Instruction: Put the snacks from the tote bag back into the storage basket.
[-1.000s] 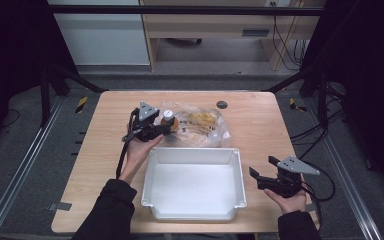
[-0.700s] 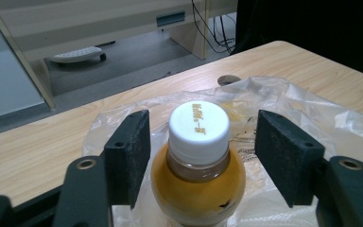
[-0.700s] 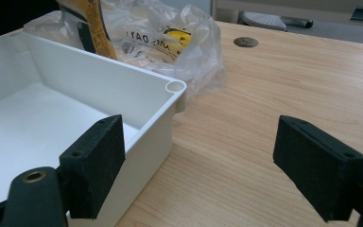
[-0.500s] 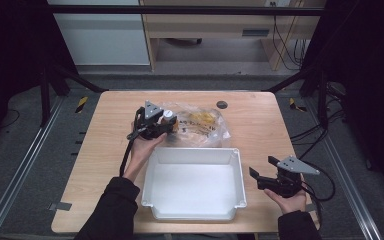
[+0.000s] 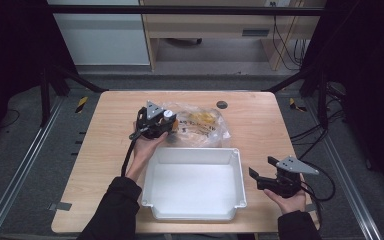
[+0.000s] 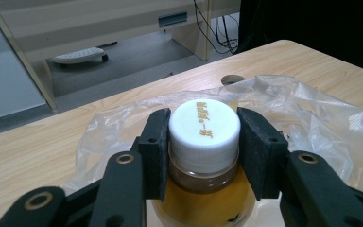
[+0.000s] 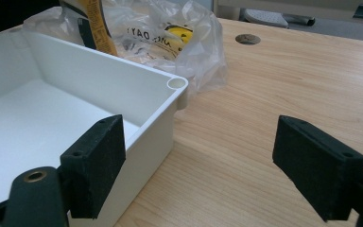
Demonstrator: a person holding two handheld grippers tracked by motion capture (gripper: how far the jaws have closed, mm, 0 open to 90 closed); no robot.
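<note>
Between the two black pads of the left tongs (image 6: 203, 156) sits a little bottle (image 6: 204, 142) with a white cap and yellow stuff inside. The pads press on the cap from both sides, so these tongs are clamped on the bottle. The bottle stands almost upright, cap up, and its long way runs up and down. It is at the far side of the worktop (image 5: 105, 130), right at the left edge of a clear plastic bag (image 5: 205, 125), and I cannot tell if its bottom touches the wood.

Just on the person's side of the bottle is a white tub (image 5: 192, 207), and nothing is in it. The tub lies between the bottle and the person, so I think the bottle should come back and down into it. The left hand is much nearer for that.

Over by the tub's right wall, the right tongs (image 5: 262, 175) rest in the other hand. Their pads are wide apart and hold nothing. They touch nothing either.
</note>
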